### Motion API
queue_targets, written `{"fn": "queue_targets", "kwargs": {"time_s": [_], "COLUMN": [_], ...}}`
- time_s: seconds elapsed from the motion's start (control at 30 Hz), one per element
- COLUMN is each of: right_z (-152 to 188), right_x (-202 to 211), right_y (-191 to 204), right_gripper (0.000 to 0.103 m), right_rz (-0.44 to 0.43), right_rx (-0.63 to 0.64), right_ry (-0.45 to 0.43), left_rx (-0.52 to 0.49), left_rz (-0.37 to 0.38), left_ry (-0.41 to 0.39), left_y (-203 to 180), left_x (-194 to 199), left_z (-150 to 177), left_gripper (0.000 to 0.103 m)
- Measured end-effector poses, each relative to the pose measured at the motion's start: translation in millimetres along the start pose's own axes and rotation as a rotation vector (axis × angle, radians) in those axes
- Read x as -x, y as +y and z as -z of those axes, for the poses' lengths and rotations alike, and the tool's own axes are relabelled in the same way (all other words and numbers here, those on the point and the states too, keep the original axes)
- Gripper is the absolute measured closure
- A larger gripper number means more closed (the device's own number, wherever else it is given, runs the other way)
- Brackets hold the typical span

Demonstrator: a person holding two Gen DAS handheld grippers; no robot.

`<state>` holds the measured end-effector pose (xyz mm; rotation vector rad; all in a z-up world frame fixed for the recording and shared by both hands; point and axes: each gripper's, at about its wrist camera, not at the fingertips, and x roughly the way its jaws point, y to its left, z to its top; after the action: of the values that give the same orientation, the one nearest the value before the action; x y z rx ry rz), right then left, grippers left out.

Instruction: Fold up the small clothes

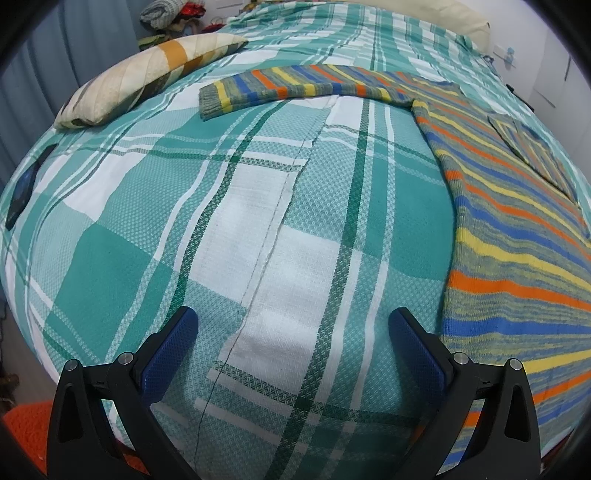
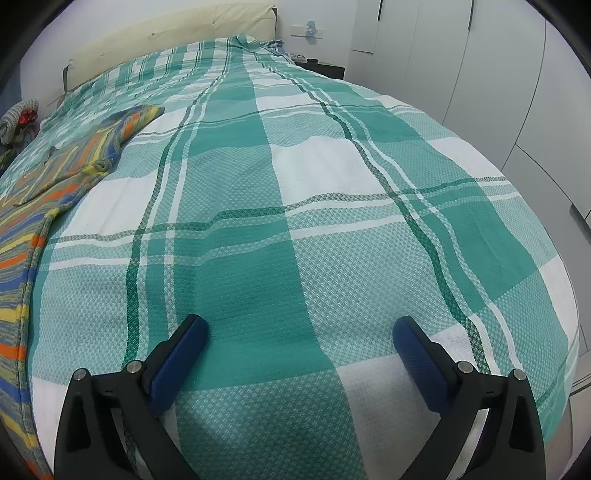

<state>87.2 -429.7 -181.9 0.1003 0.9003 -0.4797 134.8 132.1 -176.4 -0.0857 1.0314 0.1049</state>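
Note:
A small knitted sweater point(image 1: 517, 258) with orange, yellow and blue stripes lies flat on the green-and-white checked bedspread point(image 1: 258, 221). One sleeve point(image 1: 295, 86) stretches out to the left across the bed. My left gripper point(image 1: 293, 325) hovers over bare bedspread left of the sweater's hem, open, nothing between its blue pads. In the right wrist view the same sweater point(image 2: 22, 229) fills the left edge. My right gripper point(image 2: 297, 328) is open wide over the bedspread point(image 2: 332, 221), to the right of the sweater and apart from it.
A cream and tan pillow point(image 1: 147, 77) lies at the far left of the bed, with a dark phone point(image 1: 22, 188) near the left edge. A pile of clothes point(image 1: 166, 13) sits beyond. White wardrobe doors point(image 2: 480, 74) and a cream headboard point(image 2: 166, 33) bound the bed.

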Motion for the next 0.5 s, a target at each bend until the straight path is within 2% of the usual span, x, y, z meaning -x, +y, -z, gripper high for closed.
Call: {"fn": "queue_targets", "kwargs": {"time_s": [0.5], "right_z": [0.2], "right_x": [0.2], "right_y": [-0.4], "right_gripper": [0.002], "right_rz": [0.001], "right_rx": [-0.001], "right_ry": [-0.002], "left_rx": [-0.004], "left_rz": [0.000], "left_ry": [0.003], "left_y": [-1.6], "left_x": [0.0], "left_z": [1.7], "left_gripper": [0.000]}}
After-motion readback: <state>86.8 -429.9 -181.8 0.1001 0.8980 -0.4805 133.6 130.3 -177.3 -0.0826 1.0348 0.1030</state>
